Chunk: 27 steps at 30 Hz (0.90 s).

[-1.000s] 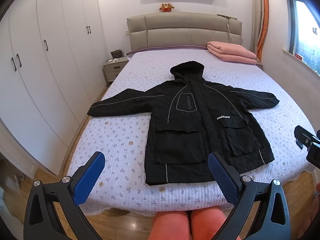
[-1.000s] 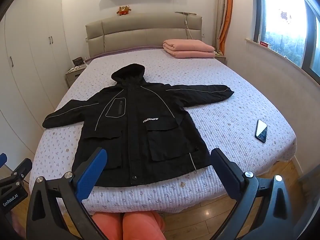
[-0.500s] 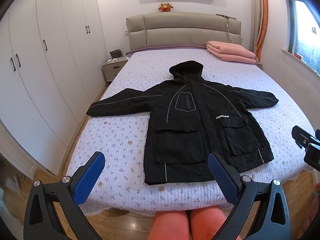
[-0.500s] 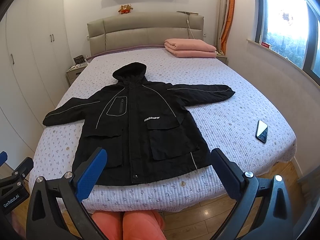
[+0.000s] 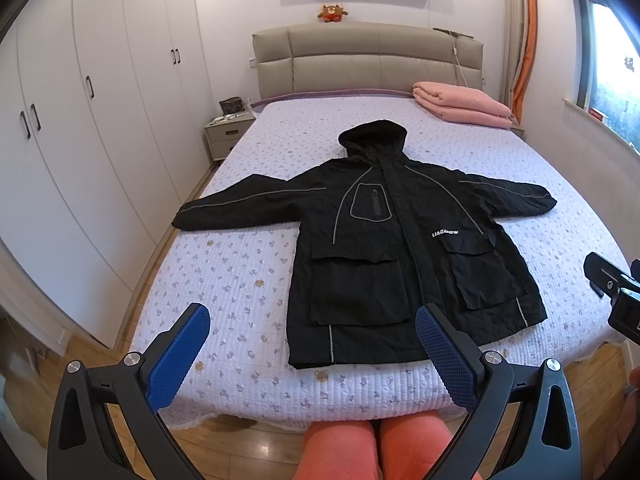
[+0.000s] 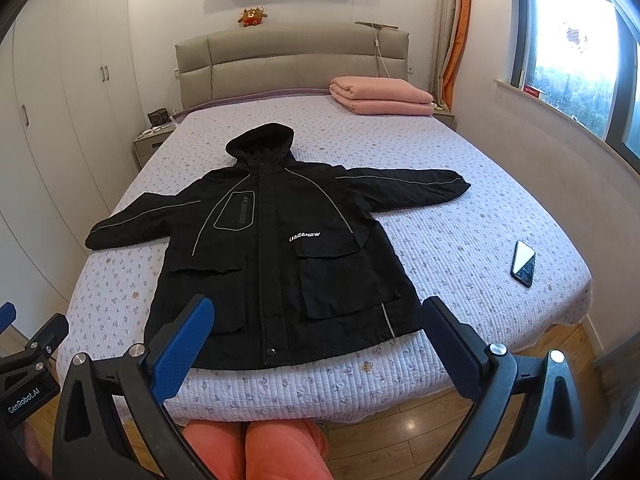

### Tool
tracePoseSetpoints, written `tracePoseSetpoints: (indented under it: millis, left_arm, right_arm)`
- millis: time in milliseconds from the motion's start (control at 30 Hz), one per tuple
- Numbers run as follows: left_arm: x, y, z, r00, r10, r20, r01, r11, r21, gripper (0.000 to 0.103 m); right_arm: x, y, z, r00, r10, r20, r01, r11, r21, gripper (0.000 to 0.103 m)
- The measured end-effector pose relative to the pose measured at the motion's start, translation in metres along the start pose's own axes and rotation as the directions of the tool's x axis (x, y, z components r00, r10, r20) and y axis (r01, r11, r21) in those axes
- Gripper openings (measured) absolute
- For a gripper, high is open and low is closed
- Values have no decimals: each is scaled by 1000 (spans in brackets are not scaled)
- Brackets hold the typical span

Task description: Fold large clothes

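- Bedroom floorboards are showing nearest, where the person's knees (image 5: 376, 448) are pressing up to the bed's (image 5: 248, 288) near edge, probably for reach.
- Both the left gripper (image 5: 312, 352) and right gripper (image 6: 318, 344) are hovering short of the hem, fingers (image 5: 180, 356) spread wide and holding nothing.
- Lying front-up mid-bed, the black jacket (image 6: 276, 248) is spreading its sleeves left and right, seemingly flattened for folding, with nothing folded yet.
- A phone (image 6: 523, 263) is lying well right of it.
- Folded pink bedding (image 6: 380, 96) is sitting far right, near the headboard.

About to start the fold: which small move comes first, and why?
Probably bring the left gripper forward toward the jacket's left sleeve. Both grippers hang open, off the bed, and the jacket lies flat, sleeves spread, unfolded.
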State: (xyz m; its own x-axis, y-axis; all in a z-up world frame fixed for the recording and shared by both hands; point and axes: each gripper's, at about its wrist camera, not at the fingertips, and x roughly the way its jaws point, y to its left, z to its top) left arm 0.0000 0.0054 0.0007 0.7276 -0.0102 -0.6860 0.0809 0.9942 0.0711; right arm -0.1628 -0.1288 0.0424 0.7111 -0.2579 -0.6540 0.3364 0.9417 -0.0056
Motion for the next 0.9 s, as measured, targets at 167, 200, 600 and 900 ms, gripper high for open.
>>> tracePoseSetpoints:
  millis: [167, 200, 600, 900]
  left_arm:
    - [-2, 1, 0, 1000, -9, 4, 9, 1000, -3, 102]
    - [-3, 0, 0, 1000, -13, 2, 13, 1000, -4, 102]
    - [37, -19, 25, 999, -41, 4, 41, 999, 6, 102]
    - [202, -82, 79, 999, -40, -12, 41, 997, 59, 102]
  right_arm:
    - [-3, 2, 0, 999, -6, 38, 6, 1000, -5, 103]
    - [-4, 3, 0, 999, -7, 50, 8, 1000, -7, 103]
    - [39, -12, 15, 999, -50, 22, 50, 999, 0, 103]
    - [205, -70, 54, 998, -57, -16, 58, 993, 103, 103]
